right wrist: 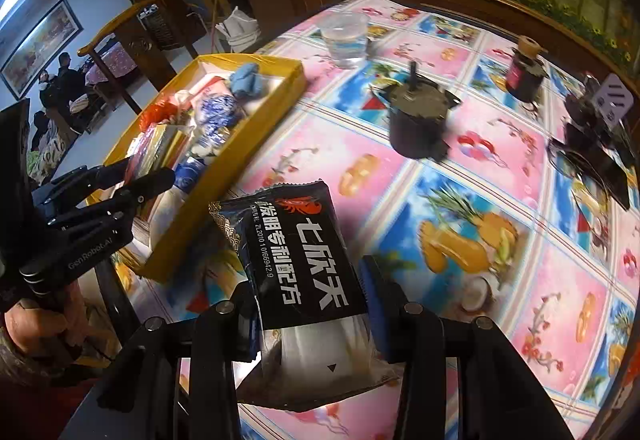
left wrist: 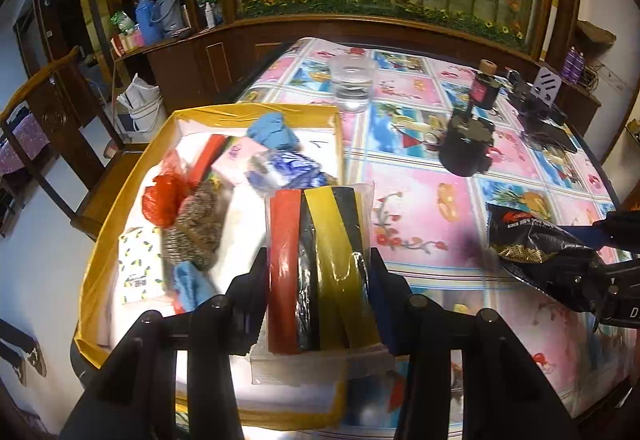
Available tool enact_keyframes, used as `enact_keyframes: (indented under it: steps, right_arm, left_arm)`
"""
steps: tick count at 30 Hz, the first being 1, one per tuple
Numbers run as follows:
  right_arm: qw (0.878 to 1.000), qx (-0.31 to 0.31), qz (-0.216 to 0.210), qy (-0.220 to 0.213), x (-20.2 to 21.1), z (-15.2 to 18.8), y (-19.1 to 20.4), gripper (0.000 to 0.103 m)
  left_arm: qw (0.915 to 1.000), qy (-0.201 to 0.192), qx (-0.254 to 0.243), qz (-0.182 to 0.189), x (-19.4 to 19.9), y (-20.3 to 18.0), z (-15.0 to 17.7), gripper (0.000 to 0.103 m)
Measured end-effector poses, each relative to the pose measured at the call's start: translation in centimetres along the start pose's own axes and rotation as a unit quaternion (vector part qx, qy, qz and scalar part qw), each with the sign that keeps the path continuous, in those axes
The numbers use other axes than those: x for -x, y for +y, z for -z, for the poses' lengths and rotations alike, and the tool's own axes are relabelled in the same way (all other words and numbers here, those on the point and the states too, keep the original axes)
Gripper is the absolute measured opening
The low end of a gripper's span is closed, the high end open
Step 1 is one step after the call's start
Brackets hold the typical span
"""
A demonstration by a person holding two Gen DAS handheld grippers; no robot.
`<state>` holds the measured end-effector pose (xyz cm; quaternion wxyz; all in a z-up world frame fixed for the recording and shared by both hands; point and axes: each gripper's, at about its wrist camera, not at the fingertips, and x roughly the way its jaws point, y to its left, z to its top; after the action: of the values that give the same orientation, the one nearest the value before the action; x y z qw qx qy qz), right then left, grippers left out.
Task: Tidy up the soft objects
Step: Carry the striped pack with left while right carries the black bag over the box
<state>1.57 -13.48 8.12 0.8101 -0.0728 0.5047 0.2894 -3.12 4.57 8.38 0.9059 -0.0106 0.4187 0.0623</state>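
Nearest the left wrist lens, the left gripper (left wrist: 318, 260) was clenched on a clear packet of coloured bands (left wrist: 320, 264), red, black and yellow, its pads pressing both long edges. The packet hung over the near right edge of the yellow box (left wrist: 120, 208), probably on its way in, since soft goods already lay there: a blue cloth (left wrist: 274, 130) toward twelve o'clock, a red mesh bag (left wrist: 164, 196) and a knitted roll (left wrist: 196, 228) toward nine.

At three o'clock in that view the right gripper (right wrist: 310, 284) grasped a black foil pouch (right wrist: 292, 252), squeezed across its lower half so the printed top stood free over the flowered tablecloth (right wrist: 440, 176), clear of the box. Holding one item in each gripper looked like a way to sort two at once.

The packet's lower end was hidden behind the gripper body, and the box's near corner was cut off. A dark pot (left wrist: 464, 148) and a water cup (left wrist: 352, 84) at one o'clock were blurred. Small items under the blue-and-white wrapper (right wrist: 218, 112) were hard to make out.
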Motion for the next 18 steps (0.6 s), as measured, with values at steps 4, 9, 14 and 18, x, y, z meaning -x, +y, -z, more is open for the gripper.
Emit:
enact_keyframes:
  steps: [4,9,14,18]
  right_arm:
    - [1.0,0.009,-0.007,-0.002,-0.6,-1.4,1.7,0.045]
    - [1.0,0.021,-0.016,-0.004,-1.7,-3.1,4.0,0.045]
    - [0.999,0.032,-0.025,-0.001,-3.2,-4.9,6.4,0.045]
    - [0.999,0.042,-0.032,0.002,-4.7,-6.3,8.3,0.045]
  left_arm:
    - [1.0,0.001,0.006,-0.006,-0.1,1.9,-0.2,0.044]
    - [0.9999,0.006,0.012,-0.01,-0.4,3.9,-0.1,0.044]
    - [0.9996,0.015,0.019,-0.011,-1.0,5.9,0.2,0.044]
    - [0.9994,0.02,0.025,-0.013,-1.5,7.2,0.3,0.044]
